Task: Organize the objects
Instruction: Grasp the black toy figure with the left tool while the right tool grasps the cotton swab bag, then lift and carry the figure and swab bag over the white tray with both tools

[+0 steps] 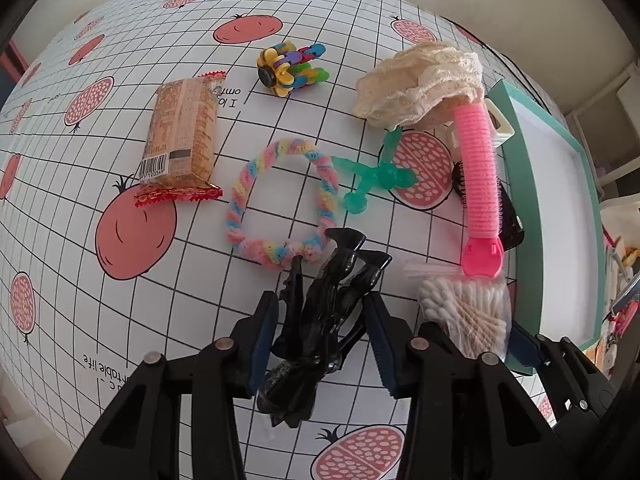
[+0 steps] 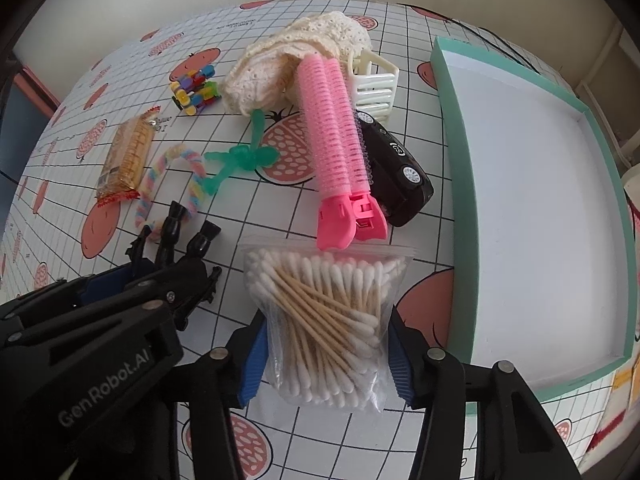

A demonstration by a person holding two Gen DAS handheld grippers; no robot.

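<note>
Left claw [image 1: 320, 344]: points steeply down at the table [image 1: 120, 300], blue pads either side of a black plastic toy figure [image 1: 320, 320]. Figure's long axis runs away from the camera, its flared limbs toward the pastel twisted ring [image 1: 280, 200]. Pads sit against its sides; reads as a pinch.

Right claw [image 2: 326, 344]: also pointed steeply down, just beside the left one, bracketing a clear zip bag of cotton swabs [image 2: 324, 320]. Bag's long axis runs away from the camera, zip end toward the pink hair-roller clip [image 2: 340, 152]. Wooden sticks lie slanted inside. Pads touch the bag's edges, pinching it. Bag sits near the table's near edge, just left of the teal-rimmed white tray [image 2: 540, 200].

Pink roller clip: long axis points from its handle end, by the bag, toward the cream lace cloth [image 2: 304, 60]. Black toy car [image 2: 396, 168] lies alongside it, partly under; white plastic basket [image 2: 376, 84] behind.

Farther left: green stretchy figure [image 2: 240, 160], wrapped biscuit pack [image 1: 182, 136] with barcode at its near end, multicoloured block toy [image 1: 292, 68].

Writing: "GenRobot.AI" on the left claw body in the right view; tablecloth print partly legible, "comfortable life". Badge on the car is unreadable.
</note>
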